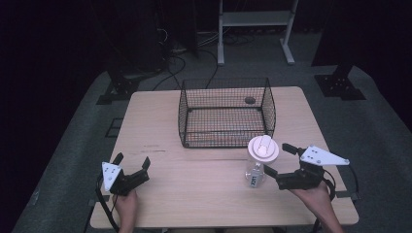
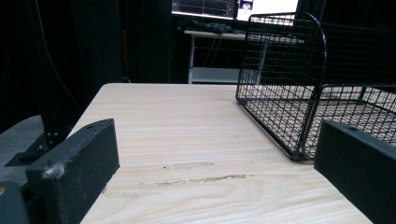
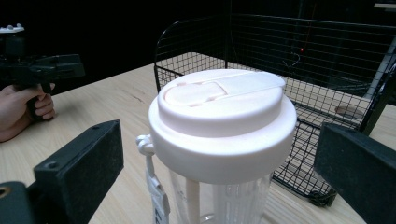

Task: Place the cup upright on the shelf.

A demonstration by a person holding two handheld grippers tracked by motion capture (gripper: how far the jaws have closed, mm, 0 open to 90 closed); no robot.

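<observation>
Setting: lab or studio recording bay. Evidence: black-draped surround; lone wooden table; stand bases at 2 o'clock; floor cables at 11; monitors beyond.

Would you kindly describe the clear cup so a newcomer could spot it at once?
Start at the black wire basket on the pale wooden table. Just off its near right corner stands the clear plastic cup, between the right gripper's open jaws. Its wide white lid sets it apart.

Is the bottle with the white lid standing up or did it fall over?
Standing up. The bottle sits on the table with its white lid on top, facing up.
</observation>
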